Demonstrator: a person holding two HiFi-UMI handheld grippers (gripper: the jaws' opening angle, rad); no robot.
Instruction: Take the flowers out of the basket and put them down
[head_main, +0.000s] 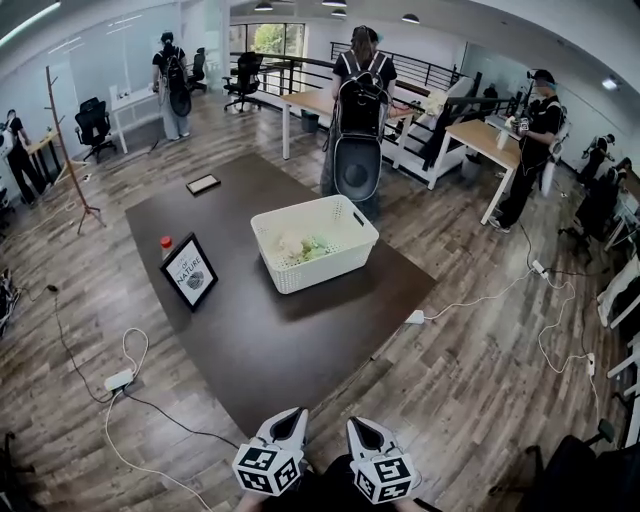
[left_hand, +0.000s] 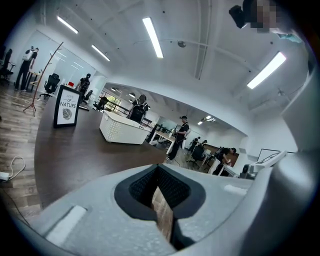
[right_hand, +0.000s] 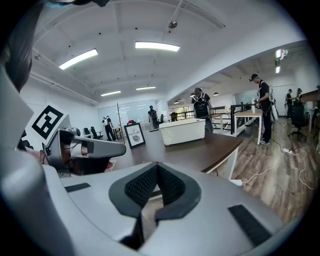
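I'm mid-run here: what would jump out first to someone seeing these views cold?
The white basket sits in the middle of the dark table, with pale flowers lying inside it. Left of it stands a black-framed sign. At the bottom of the head view the left gripper and right gripper hang side by side, both shut and empty, well short of the basket.

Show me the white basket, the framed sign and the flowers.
white basket (head_main: 325, 265), head view, near wall.
framed sign (head_main: 189, 272), head view, middle of its face.
flowers (head_main: 303, 247), head view, pale bunch inside basket.
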